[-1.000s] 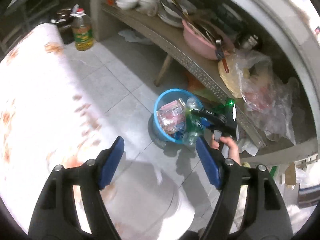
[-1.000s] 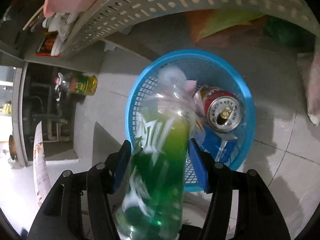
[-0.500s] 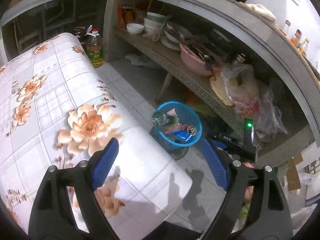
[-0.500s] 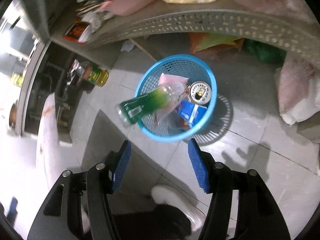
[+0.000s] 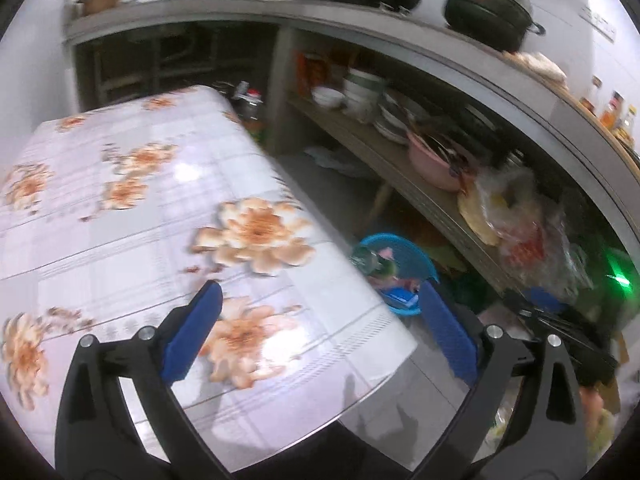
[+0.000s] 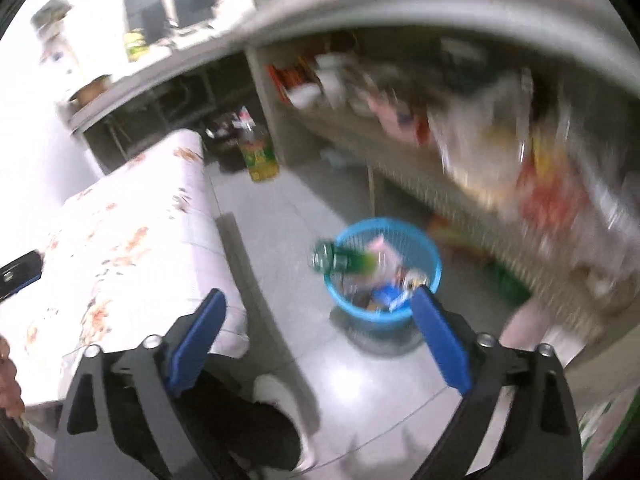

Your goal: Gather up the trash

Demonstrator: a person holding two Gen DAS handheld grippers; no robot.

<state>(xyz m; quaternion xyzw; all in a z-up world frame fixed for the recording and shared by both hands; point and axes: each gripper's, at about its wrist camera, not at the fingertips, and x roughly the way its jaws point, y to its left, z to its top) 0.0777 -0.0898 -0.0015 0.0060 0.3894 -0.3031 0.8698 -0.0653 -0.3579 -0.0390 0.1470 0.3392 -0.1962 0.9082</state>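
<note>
Right wrist view: right gripper [image 6: 316, 340] jaws opening, empty; green plastic bottle [image 6: 340, 261] lies across round blue plastic basket [image 6: 432, 264] rim, ahead of jaws. Left gripper [image 5: 316, 336] also opening, empty, over floral-cloth table [image 5: 120, 220]. Best scan table before reaching.

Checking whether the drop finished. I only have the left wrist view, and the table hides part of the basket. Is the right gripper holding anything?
Observer: No. The right gripper's jaws are opening, with nothing between them.
Operator: Is the bottle fully in?
Observer: No. The bottle lies across the basket rim, one end poking out on the table side.
Operator: What else is inside?
Observer: What looks like a can, though it is blurred.
</note>
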